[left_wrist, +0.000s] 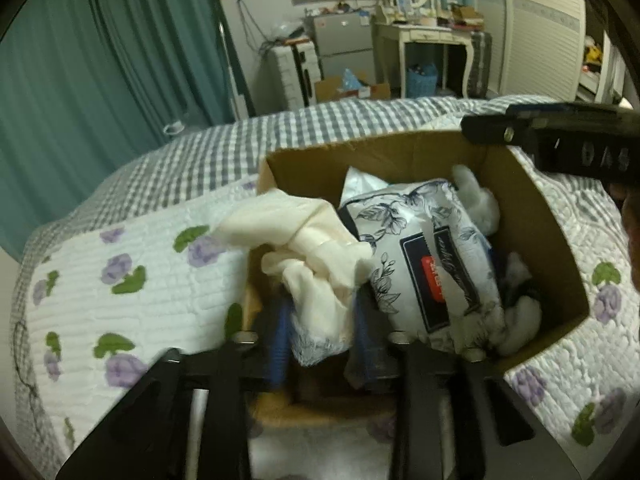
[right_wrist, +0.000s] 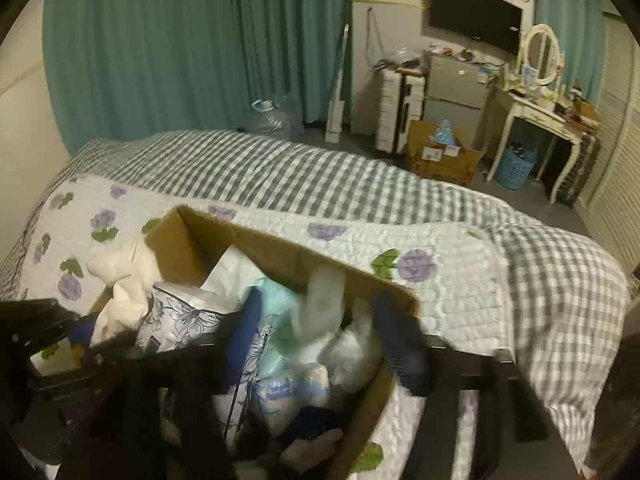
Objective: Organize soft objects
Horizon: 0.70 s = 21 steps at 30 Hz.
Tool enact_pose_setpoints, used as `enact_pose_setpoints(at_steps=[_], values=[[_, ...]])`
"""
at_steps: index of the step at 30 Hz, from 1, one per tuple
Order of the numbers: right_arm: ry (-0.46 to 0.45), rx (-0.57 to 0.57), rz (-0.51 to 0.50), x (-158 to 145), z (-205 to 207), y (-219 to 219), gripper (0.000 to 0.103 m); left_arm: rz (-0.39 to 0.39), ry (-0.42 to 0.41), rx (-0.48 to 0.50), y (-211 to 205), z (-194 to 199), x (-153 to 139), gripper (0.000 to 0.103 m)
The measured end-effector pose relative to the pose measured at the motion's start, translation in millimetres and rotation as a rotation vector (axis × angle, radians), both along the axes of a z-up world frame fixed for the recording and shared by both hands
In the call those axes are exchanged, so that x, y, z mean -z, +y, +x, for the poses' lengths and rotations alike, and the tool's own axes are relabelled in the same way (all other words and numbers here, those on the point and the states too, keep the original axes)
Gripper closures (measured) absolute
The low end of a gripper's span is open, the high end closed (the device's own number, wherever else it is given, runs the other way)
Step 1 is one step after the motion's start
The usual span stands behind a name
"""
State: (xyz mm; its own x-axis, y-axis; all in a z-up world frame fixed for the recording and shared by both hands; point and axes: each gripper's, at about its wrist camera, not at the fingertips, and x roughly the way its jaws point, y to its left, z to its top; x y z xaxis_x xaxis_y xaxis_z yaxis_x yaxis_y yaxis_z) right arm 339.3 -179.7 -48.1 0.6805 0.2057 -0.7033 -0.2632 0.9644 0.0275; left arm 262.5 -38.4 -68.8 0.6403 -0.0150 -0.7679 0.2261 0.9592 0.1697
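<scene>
In my left wrist view the left tool [left_wrist: 320, 344] sits low centre, its blue ribbed fingers [left_wrist: 280, 344] closed on a crumpled cream gauzy cloth [left_wrist: 316, 256] that drapes over the left rim of the open brown cardboard box [left_wrist: 536, 216]. Beside the cloth, a glossy white floral-printed plastic pack [left_wrist: 432, 256] lies puffed inside, with white fluffy plush [left_wrist: 480, 196] behind it. In my right wrist view the right tool [right_wrist: 320, 340] hovers spread wide over the box, gripping nothing, above crinkled translucent bags [right_wrist: 348, 344]. The box rests on a quilted white bedspread with purple flowers [left_wrist: 120, 264].
</scene>
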Motion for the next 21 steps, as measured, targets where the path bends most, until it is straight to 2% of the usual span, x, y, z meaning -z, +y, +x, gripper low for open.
enact_pose_setpoints(at_steps=[2,3,10,11,15,18,21], values=[[-0.017,0.013,0.014,-14.9,-8.0,-5.0,0.037,0.01,-0.039,-0.003,0.7,-12.0,-13.0,0.042],[-0.027,0.021,0.019,-24.5,-14.0,-7.7,0.037,0.009,-0.06,0.0,0.8,-18.8,-21.8,0.04],[-0.135,0.052,-0.01,-97.4,-65.2,-13.3,0.032,-0.038,-0.177,0.008,6.2,-60.8,-89.4,0.039],[-0.155,0.058,-0.015,-111.9,-77.0,-12.7,0.03,-0.05,-0.196,0.005,7.5,-67.2,-99.5,0.038],[-0.223,0.066,-0.031,-154.8,-120.6,-10.5,0.021,-0.118,-0.315,-0.025,16.6,-103.7,-144.3,0.019],[-0.285,0.067,-0.028,-178.4,-156.4,-8.9,0.008,-0.164,-0.384,-0.037,22.3,-130.9,-165.8,0.016],[-0.319,0.111,-0.022,-193.6,-195.3,-8.5,0.004,-0.181,-0.425,-0.049,25.2,-153.4,-176.0,0.014]])
